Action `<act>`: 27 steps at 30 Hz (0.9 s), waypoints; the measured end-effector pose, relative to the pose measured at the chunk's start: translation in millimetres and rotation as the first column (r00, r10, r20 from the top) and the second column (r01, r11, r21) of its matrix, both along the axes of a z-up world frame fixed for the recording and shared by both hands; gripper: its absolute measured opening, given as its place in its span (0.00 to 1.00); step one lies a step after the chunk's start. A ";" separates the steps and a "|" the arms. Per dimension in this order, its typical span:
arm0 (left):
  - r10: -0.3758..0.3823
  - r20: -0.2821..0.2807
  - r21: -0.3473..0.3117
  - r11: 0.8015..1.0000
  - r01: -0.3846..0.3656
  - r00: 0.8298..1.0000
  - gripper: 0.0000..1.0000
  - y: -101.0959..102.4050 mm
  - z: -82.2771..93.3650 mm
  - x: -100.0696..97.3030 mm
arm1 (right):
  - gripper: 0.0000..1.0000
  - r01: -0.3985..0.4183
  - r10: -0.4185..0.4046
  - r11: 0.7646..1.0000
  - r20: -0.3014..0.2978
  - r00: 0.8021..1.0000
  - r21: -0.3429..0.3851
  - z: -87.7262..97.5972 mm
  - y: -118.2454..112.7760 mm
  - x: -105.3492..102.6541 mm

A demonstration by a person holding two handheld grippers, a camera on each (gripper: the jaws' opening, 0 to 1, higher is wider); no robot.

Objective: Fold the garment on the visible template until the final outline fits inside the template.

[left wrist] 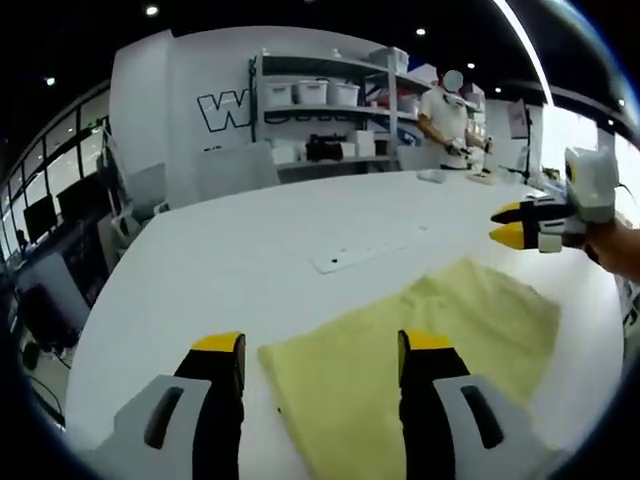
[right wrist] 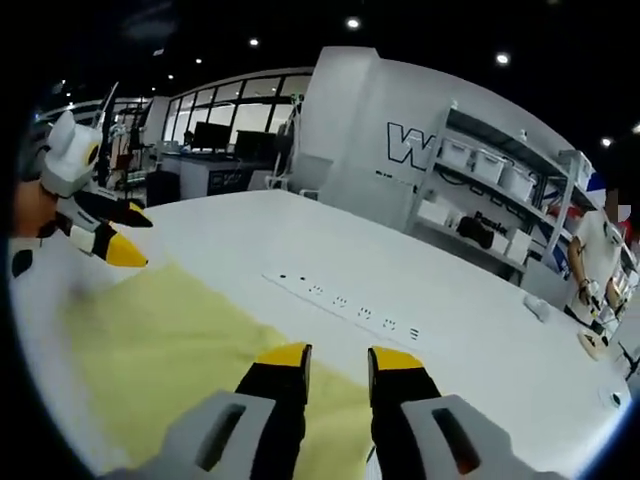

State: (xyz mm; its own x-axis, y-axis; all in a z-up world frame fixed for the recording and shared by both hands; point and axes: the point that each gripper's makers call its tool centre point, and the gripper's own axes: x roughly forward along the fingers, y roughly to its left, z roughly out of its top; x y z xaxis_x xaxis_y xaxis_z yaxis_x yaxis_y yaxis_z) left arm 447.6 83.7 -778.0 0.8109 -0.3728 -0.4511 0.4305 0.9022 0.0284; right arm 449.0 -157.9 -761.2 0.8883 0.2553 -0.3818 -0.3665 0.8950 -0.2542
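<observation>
A pale yellow garment [left wrist: 470, 320] lies flat on the white table [left wrist: 250, 250], its near corner between my left gripper's jaws. The left gripper [left wrist: 320, 350] hovers over that end, wide open and holding nothing. From the right of the left gripper view comes the right gripper [left wrist: 508, 225], above the garment's far edge, its yellow tips apart. In the right gripper view the garment [right wrist: 170, 350] spreads to the left under the right gripper [right wrist: 340, 357], which is open and holds nothing. The left gripper [right wrist: 128, 237] hangs over the cloth's far left edge. I see no template outline.
A flush white panel with small holes [left wrist: 350, 255] [right wrist: 345, 300] is set into the table beyond the garment. A person [left wrist: 445, 115] [right wrist: 600, 250] stands at the far end by small items. Shelves with bins [left wrist: 320, 100] [right wrist: 490, 170] line the wall.
</observation>
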 end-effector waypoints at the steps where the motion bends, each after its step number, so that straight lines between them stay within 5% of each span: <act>1: 0.001 0.005 -0.004 1.000 -0.001 1.000 0.59 -0.3 4.2 -3.2 | 0.22 -0.002 0.002 1.000 0.009 1.000 0.007 4.9 0.4 -3.8; 12: -0.008 0.051 -0.010 1.000 0.009 0.999 0.61 0.3 32.8 -37.1 | 0.38 0.030 -0.033 0.996 0.037 0.999 0.087 26.4 -3.1 -41.8; 17: -0.002 0.054 -0.018 1.000 0.003 0.999 0.61 3.9 36.4 -55.3 | 0.42 0.059 -0.062 0.988 0.018 0.998 0.145 30.0 -7.4 -65.2; 27: 0.018 0.041 -0.044 0.999 -0.016 0.999 0.60 11.9 36.1 -101.7 | 0.43 0.091 -0.091 0.987 -0.004 0.996 0.133 26.7 -32.2 -113.7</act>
